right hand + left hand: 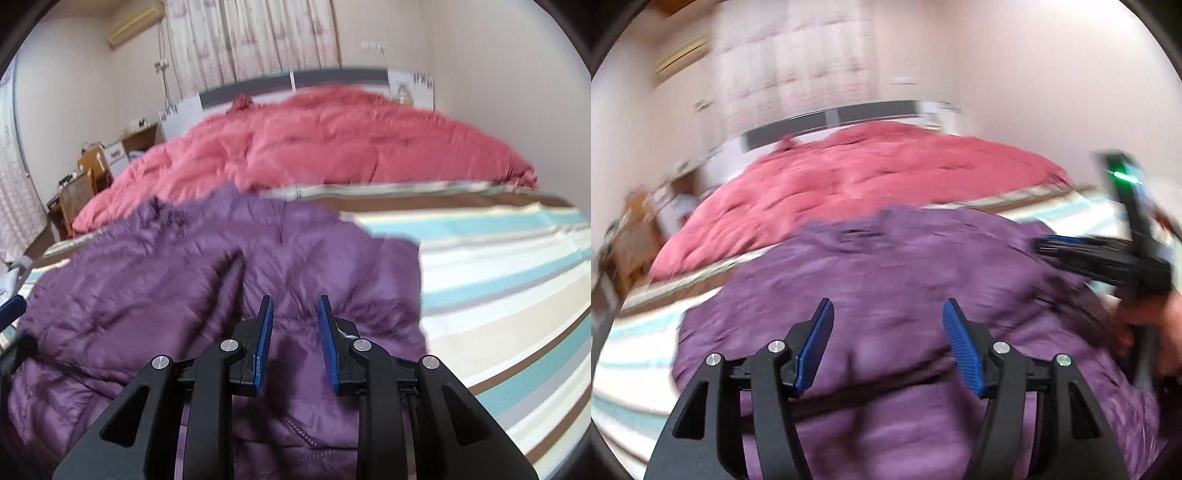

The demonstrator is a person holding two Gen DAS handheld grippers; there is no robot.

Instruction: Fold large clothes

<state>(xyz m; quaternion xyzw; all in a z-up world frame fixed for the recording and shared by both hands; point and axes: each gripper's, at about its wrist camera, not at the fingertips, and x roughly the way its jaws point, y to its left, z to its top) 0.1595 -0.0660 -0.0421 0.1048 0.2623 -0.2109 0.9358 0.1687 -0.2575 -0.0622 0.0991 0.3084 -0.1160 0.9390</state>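
Left gripper (888,345): jaws wide apart, nothing between the blue pads, hovering over the purple padded jacket (886,277). Right gripper (295,347): jaws only partly apart, also empty, just above the same jacket on the striped bed sheet (498,258), in front of the pink quilt (314,147). For a good fold: take one edge with each gripper (deep bite, because thick slippery padding), lift together, lay flat, press out air.
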